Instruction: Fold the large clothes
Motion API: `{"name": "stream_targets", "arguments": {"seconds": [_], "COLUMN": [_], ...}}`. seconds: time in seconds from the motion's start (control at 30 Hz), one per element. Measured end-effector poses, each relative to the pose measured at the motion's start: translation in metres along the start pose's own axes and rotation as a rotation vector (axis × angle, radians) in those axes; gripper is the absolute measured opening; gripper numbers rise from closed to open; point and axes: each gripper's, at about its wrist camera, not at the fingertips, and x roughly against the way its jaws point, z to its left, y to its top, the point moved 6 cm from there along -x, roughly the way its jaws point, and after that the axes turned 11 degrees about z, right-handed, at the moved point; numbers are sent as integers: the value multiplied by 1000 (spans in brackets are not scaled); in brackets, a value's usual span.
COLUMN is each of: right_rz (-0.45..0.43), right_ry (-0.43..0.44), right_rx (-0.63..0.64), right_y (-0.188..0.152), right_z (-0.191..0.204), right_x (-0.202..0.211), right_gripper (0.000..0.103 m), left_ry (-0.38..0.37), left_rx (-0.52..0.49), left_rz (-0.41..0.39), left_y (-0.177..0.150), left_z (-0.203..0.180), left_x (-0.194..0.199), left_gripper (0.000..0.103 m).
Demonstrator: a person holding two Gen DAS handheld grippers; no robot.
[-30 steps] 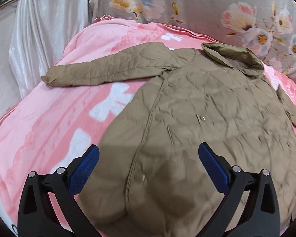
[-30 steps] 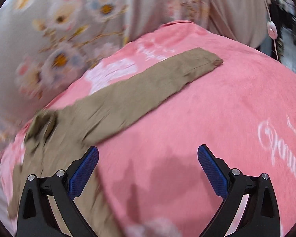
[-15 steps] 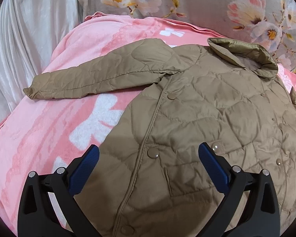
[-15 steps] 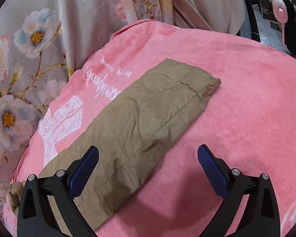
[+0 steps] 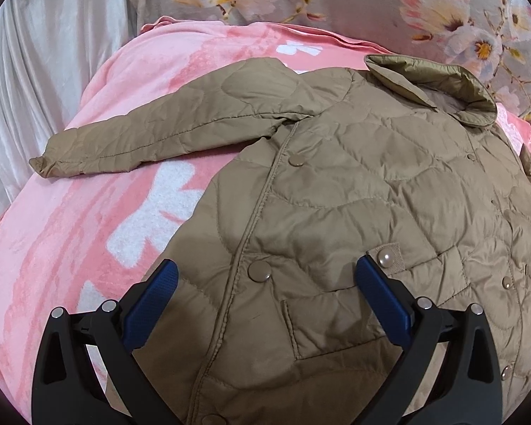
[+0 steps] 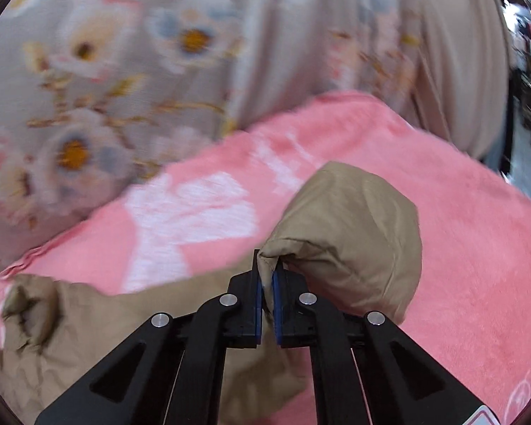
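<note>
A khaki quilted jacket point(image 5: 354, 191) lies front up on a pink blanket point(image 5: 70, 212), collar toward the floral cloth. One sleeve point(image 5: 166, 131) stretches flat to the left. My left gripper point(image 5: 265, 290) hangs open just above the jacket's front, near a snap button point(image 5: 259, 271), with nothing between its blue pads. In the right wrist view, my right gripper point(image 6: 267, 283) is shut on the cuff end of the other sleeve point(image 6: 350, 244), which is lifted and bunched above the blanket. The rest of the jacket point(image 6: 70, 329) trails to the lower left.
A floral cloth point(image 5: 354, 3) rises behind the bed. A white satin curtain point(image 5: 35, 53) hangs at the left edge. In the right wrist view a beige drape point(image 6: 453, 53) hangs at the back right and the pink blanket point(image 6: 478, 265) spreads to the right.
My right gripper closed on the flat sleeve's cuff and lifted it, swinging left. The left gripper came closer to the jacket front, then held still, staying open.
</note>
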Motion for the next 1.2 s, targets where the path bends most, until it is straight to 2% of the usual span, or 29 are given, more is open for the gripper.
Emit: {"name": "stream_targets", "arguments": {"seconds": [0.17,0.3,0.43,0.53,0.6,0.67,0.73,0.8,0.87,1.0,1.07,1.1,1.17,1.2], "right_rz": [-51,0,137,243,333,385,371,372,361,359,385,380,362,360], "right_ry": [202,362,498,523,523,483,499,538,566,602,587,551,486,459], "right_rx": [215,374,529,628,688,734,734,703,657,515,445,416,394,387], "right_y": [-18,-62,-141,-207,-247,-279,-288,-285,-275,-244,-229,-220,-206,-203], "right_z": [116,208,290,327,338,343,339,329,310,269,260,259,263,263], "right_x": [67,101,111,100,89,79,86,99,113,122,108,97,74,65], "right_gripper": [5,5,5,7,15,24,44,51,52,56,56,56,50,44], "left_ry": [-19,-29,-33,-35,-48,-72,-123,-181,-265,-380,-396,-395,-380,-345], "left_rx": [21,48,97,132,144,153,150,141,138,138,141,147,154,153], "left_rz": [-9,-27,-32,-23,-15,-8,3,13,20,39,29,18,-1,-18], "left_y": [1,5,10,13,15,16,20,24,32,45,48,49,47,45], "left_z": [6,17,36,50,56,58,54,46,33,4,-5,-8,-8,-6], "left_x": [9,20,26,26,25,25,26,28,31,40,44,48,53,56], "left_gripper": [98,98,98,98,98,98,98,98,98,98,98,98,98,98]}}
